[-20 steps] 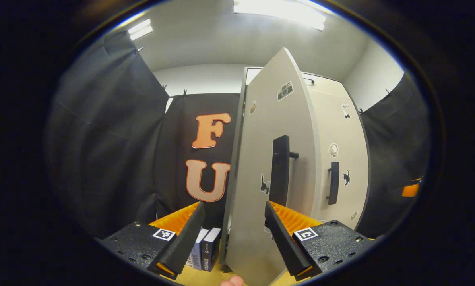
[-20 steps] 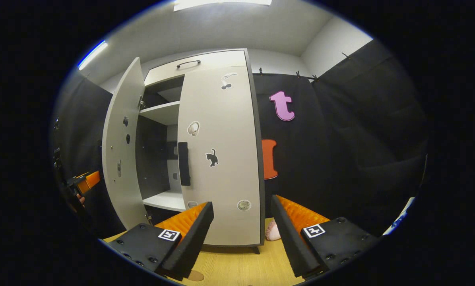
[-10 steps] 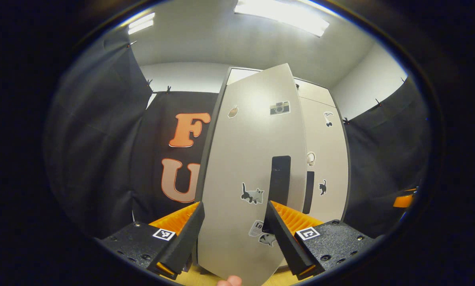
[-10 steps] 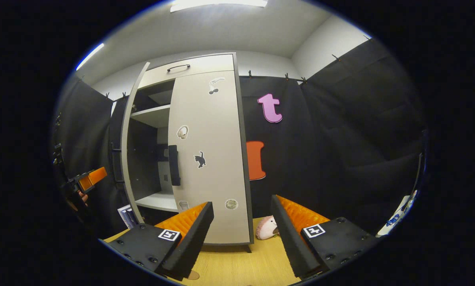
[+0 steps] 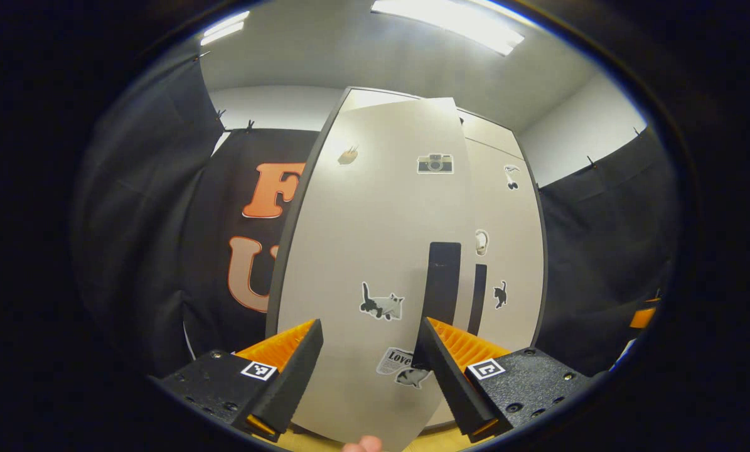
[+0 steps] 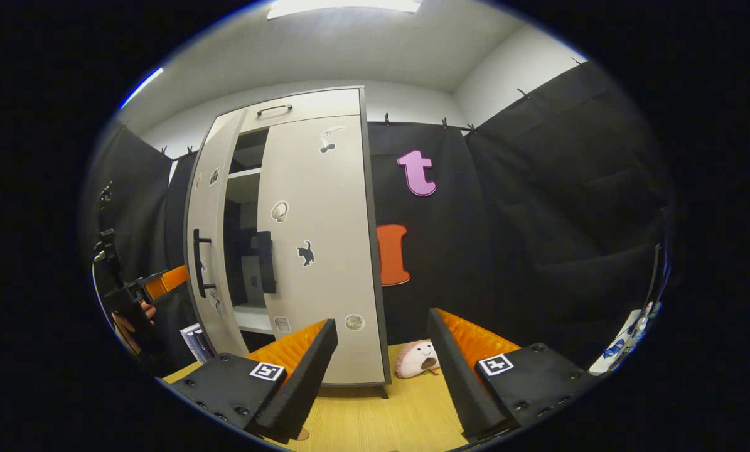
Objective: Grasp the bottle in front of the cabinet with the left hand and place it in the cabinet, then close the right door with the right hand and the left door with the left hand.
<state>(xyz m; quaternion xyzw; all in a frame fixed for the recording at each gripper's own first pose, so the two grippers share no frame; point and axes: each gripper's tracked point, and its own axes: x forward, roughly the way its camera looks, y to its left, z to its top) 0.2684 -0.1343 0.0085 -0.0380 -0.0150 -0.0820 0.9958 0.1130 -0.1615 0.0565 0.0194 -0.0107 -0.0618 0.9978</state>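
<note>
Since a second ago the left door (image 5: pixel 375 251) has swung a long way round: then I saw it nearly edge-on, now its broad face is turned to my left gripper (image 5: pixel 368 370), and from the right gripper view only a narrow dark gap is left between it and the right door (image 6: pixel 315 251), which lies flat against the cabinet (image 6: pixel 299 107). My left tongs stand wide apart with nothing between them, just in front of the door's lower face; whether a tip is touching the panel I cannot tell. My right gripper (image 6: pixel 381 376) hangs back, also wide and empty, over the table (image 6: pixel 406 414). The bottle I cannot make out; I judge it is on a shelf behind the doors, though the gap shows only dark shelving. The door is a stiff, flat, smooth board that turns freely on its hinges, light to move, so I judge a steady push on the face near the handle (image 5: pixel 442 282), far from the hinge, will carry it shut; the sticker-dotted surface gives no grip, so the black handle is the only place to pinch. The table is pale wood-grain, with a small plush toy (image 6: pixel 417 359) beside the cabinet's foot and some books (image 6: pixel 194 342) at its left. Black cloth walls close the booth, with strip lights in the white ceiling.
</note>
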